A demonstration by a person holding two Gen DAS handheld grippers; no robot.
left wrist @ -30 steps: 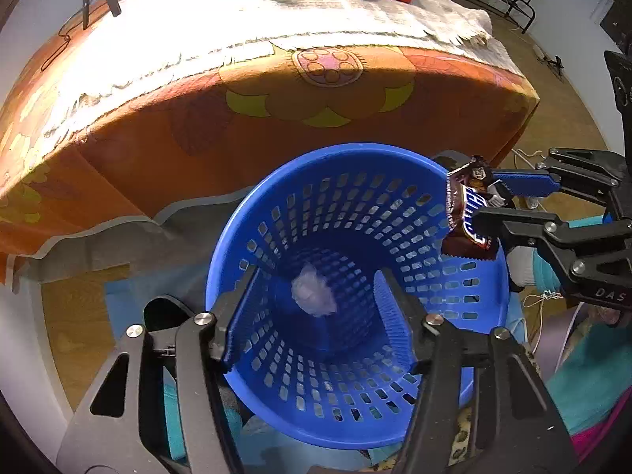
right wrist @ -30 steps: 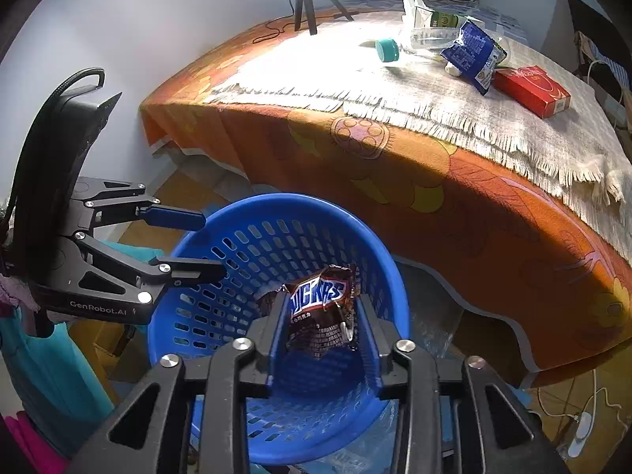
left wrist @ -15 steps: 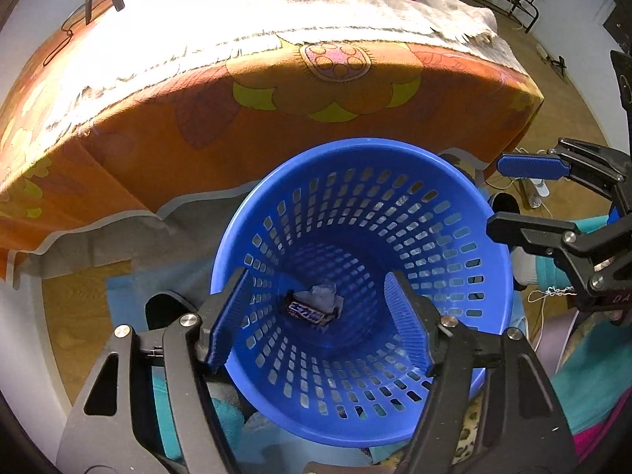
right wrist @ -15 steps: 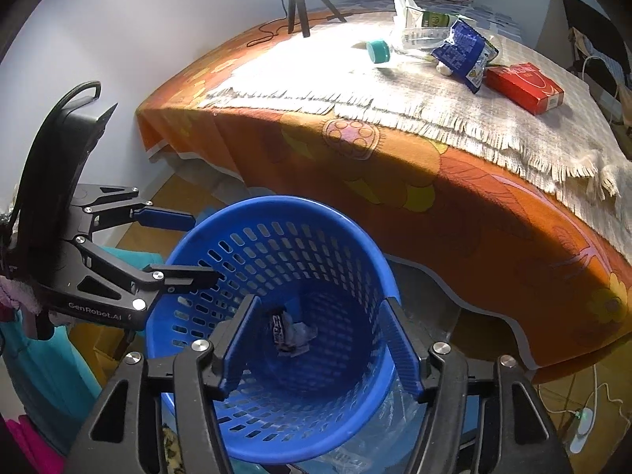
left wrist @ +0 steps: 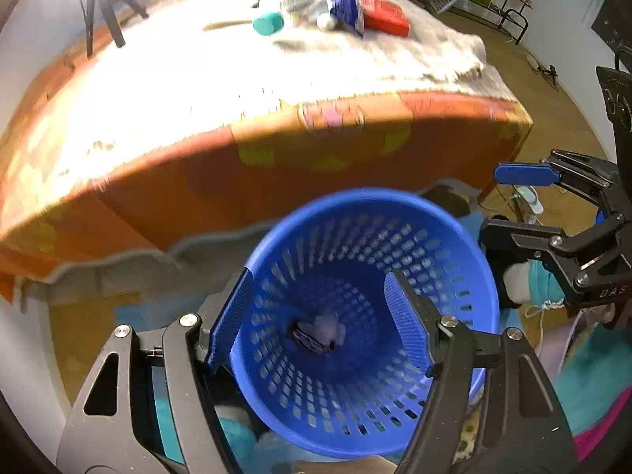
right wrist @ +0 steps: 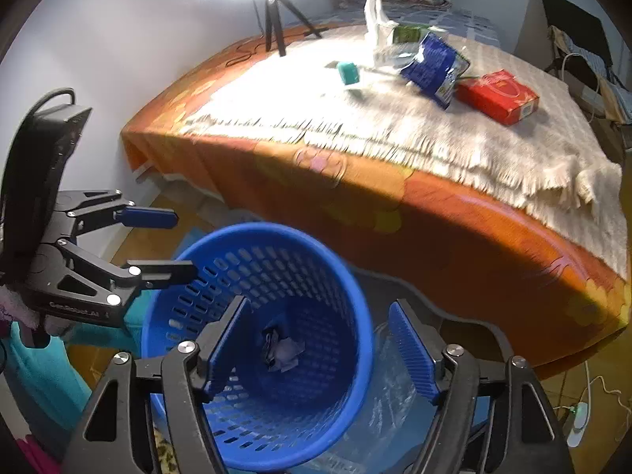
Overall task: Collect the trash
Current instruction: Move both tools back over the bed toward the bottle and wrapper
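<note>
A blue perforated basket [left wrist: 446, 260] [right wrist: 316, 276] stands on the floor in front of the table. At its bottom lie a brown candy wrapper [left wrist: 306, 340] [right wrist: 269, 345] and a white crumpled tissue [left wrist: 331, 326] [right wrist: 287, 352]. My left gripper [left wrist: 322, 312] is open and empty above the basket; it also shows in the right wrist view [right wrist: 166, 245]. My right gripper [right wrist: 326, 345] is open and empty over the basket's right rim; it also shows in the left wrist view [left wrist: 513, 205]. On the table lie a blue snack bag [right wrist: 432, 65], a red box [right wrist: 497, 96], a teal cap [right wrist: 348, 73] and a white plastic bag [right wrist: 381, 35].
The table has an orange flowered cloth [right wrist: 395, 205] and a fringed cream runner [right wrist: 454, 142]. A black tripod [right wrist: 276, 23] stands at its far left. Clear plastic [right wrist: 389, 391] lies on the floor right of the basket. Teal fabric [left wrist: 588, 387] is at my sides.
My right gripper opened and let go of the candy wrapper, which dropped to the basket's bottom beside the tissue. Both grippers have since lifted and tilted up toward the table.
</note>
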